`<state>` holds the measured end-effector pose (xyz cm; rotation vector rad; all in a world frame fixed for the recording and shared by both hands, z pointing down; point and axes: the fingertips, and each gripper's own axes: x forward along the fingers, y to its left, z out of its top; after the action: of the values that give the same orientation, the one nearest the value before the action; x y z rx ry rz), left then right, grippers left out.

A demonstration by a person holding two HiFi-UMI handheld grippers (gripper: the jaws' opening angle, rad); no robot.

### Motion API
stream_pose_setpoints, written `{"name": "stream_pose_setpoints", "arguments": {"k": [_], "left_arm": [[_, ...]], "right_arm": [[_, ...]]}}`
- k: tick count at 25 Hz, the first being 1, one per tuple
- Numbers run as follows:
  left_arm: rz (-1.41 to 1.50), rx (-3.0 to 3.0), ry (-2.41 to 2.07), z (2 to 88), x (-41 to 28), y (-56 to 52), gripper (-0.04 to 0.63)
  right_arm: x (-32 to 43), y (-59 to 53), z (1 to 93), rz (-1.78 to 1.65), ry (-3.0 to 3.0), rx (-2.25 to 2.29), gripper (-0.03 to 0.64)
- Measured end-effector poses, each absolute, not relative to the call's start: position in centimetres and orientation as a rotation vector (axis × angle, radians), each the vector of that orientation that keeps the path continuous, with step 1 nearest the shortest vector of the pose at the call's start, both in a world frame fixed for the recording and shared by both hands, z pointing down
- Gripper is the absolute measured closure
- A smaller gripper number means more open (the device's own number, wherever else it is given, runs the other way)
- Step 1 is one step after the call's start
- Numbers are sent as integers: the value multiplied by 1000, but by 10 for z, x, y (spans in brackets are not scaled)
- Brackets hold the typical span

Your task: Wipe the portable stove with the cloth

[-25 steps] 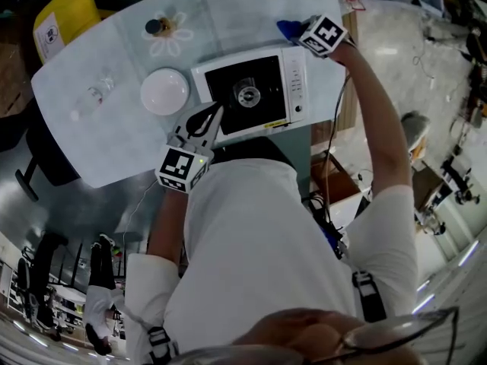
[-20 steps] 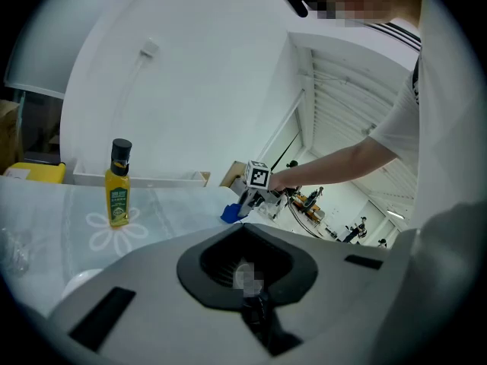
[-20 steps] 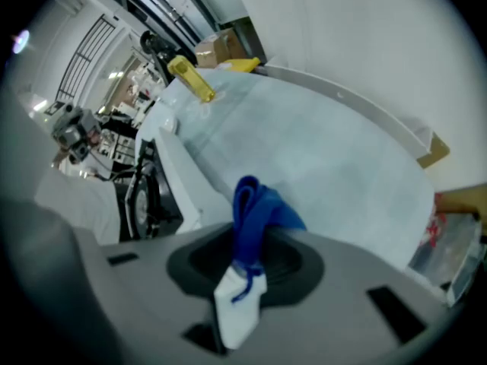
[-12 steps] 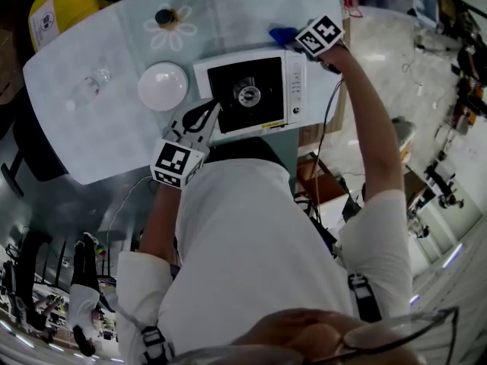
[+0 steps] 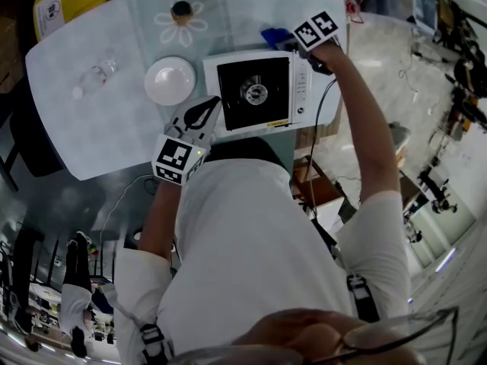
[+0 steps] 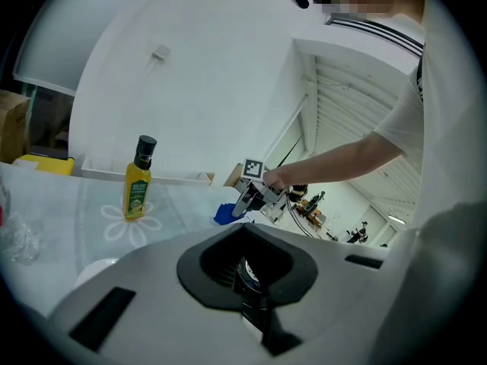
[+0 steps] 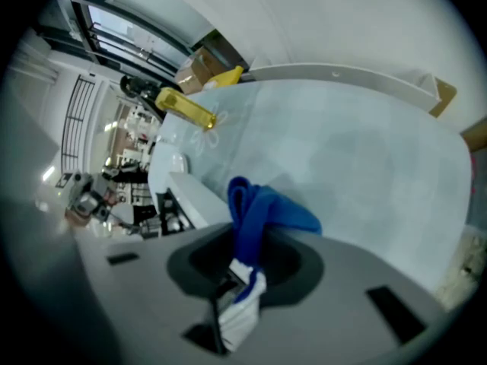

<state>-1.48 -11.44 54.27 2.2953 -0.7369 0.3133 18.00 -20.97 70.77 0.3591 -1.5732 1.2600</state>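
The portable stove (image 5: 255,91) is white with a black top and a round burner, and sits mid-table in the head view. The blue cloth (image 5: 272,36) hangs just beyond the stove's far right corner, with my right gripper (image 5: 293,42) shut on it. In the right gripper view the cloth (image 7: 262,211) bunches out of the jaws of my right gripper (image 7: 243,261), above the stove's white edge (image 7: 194,196). My left gripper (image 5: 204,114) rests at the stove's near left corner, its fingers together and holding nothing. From the left gripper view, my left gripper (image 6: 247,272) looks across the stove.
A white bowl (image 5: 170,80) stands left of the stove. A yellow oil bottle (image 6: 138,179) stands on a flower mat at the far side. A clear plastic bottle (image 5: 93,78) lies at the far left. The table's right edge (image 5: 341,21) is close to the right gripper.
My right gripper has carried the cloth slightly left, toward the stove's far right corner. The left gripper has stayed at the near left corner.
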Motion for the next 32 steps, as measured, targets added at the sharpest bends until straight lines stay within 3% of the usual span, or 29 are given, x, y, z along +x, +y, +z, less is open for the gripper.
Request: {"name": "stream_pose_setpoints", "arguments": {"k": [32], "left_arm": [[228, 2236, -744, 549, -55, -114, 563]], "right_arm": [[48, -198, 701, 1194, -1644, 341, 517]]}}
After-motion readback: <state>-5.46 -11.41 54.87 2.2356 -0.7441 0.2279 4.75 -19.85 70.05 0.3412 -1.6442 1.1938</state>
